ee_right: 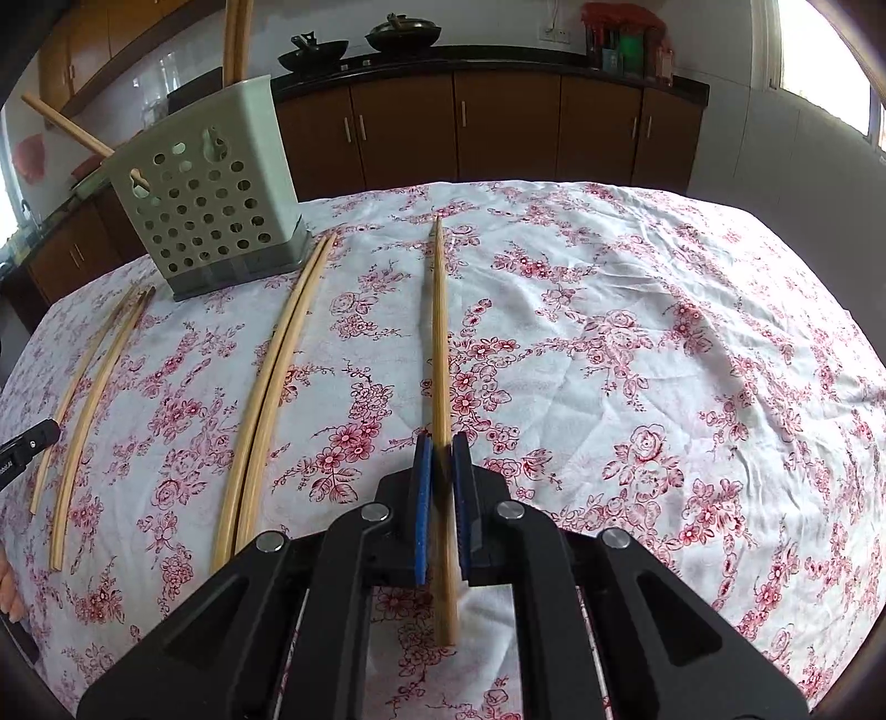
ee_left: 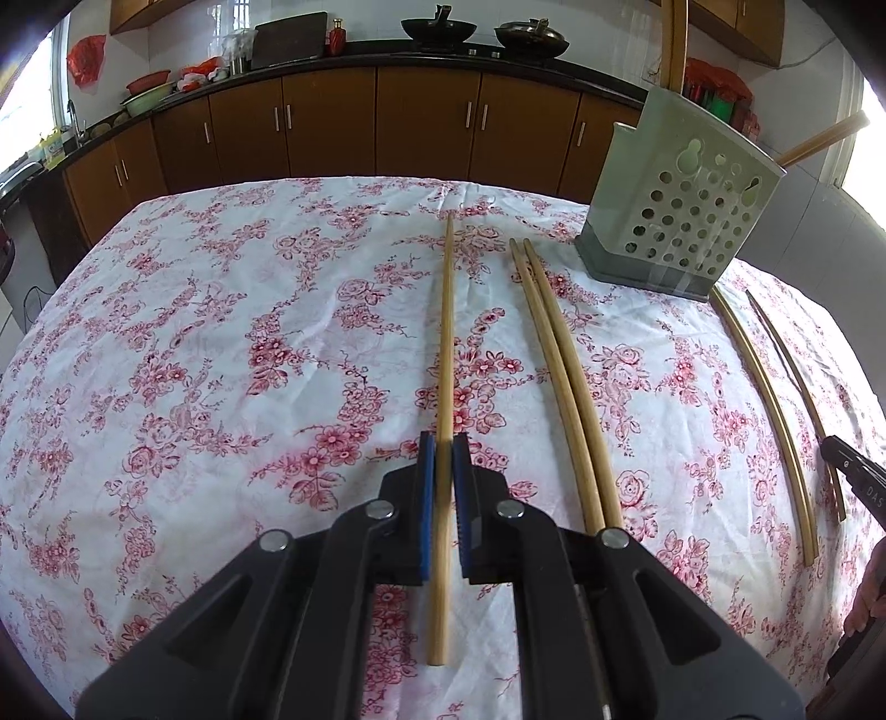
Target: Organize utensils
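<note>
1. Holder [ee_left: 681, 221]: perforated, upright at the far side of the table [ee_left: 183, 343]. It already contained stored chopsticks [ee_left: 678, 50], some upright and one leaning out sideways.
2. Left gripper [ee_left: 443, 443]: fingers pressed in on the left-held chopstick [ee_left: 446, 332], which ran lengthwise between the pads. Whether it had left the cloth was hard to tell.
3. Right gripper [ee_right: 441, 443]: fingers pinched the right-held chopstick [ee_right: 440, 332]. The stick was blurred and cast a shadow beside it, so it was probably raised.
4. Outstanding: a loose pair [ee_left: 559, 376] lying touching side by side, and two outer chopsticks [ee_left: 769, 410] lying apart, all flat on the table near the holder.
5. Progress, as judged: part done. Some were stored, two were in hand and at least four were unsorted.
6. Room: open cloth lay to the outer side of each gripper, and nothing stood between the held sticks and the holder's mouth. The loose pair lay just beside the left gripper's path. The far table edge fell close behind the holder, with the cabinets [ee_left: 332, 127] well beyond.
</note>
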The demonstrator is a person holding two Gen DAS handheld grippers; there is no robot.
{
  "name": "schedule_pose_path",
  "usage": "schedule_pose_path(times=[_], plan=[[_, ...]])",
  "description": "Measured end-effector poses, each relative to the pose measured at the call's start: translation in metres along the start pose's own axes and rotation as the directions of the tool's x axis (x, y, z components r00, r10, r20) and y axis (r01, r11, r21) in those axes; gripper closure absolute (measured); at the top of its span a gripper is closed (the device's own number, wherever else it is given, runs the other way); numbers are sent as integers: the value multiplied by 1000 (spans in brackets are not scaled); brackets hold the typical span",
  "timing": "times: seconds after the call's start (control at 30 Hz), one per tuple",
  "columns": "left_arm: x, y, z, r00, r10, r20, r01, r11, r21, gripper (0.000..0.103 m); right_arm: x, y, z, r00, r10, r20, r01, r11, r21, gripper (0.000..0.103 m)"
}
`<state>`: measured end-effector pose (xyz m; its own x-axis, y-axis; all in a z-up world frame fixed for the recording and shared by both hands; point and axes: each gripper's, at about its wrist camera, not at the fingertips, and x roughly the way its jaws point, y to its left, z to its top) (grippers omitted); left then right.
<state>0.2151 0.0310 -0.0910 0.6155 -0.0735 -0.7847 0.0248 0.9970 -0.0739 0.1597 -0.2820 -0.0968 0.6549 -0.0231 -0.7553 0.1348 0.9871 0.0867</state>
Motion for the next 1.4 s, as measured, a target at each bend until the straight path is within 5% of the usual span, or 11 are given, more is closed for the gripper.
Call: schedule_pose_path(times=[1.4], plan=[[-1,4,-1,1000,-29,3,29,999,-25,93,0,-1,0,1000,1,0,-1,1000,1,94]])
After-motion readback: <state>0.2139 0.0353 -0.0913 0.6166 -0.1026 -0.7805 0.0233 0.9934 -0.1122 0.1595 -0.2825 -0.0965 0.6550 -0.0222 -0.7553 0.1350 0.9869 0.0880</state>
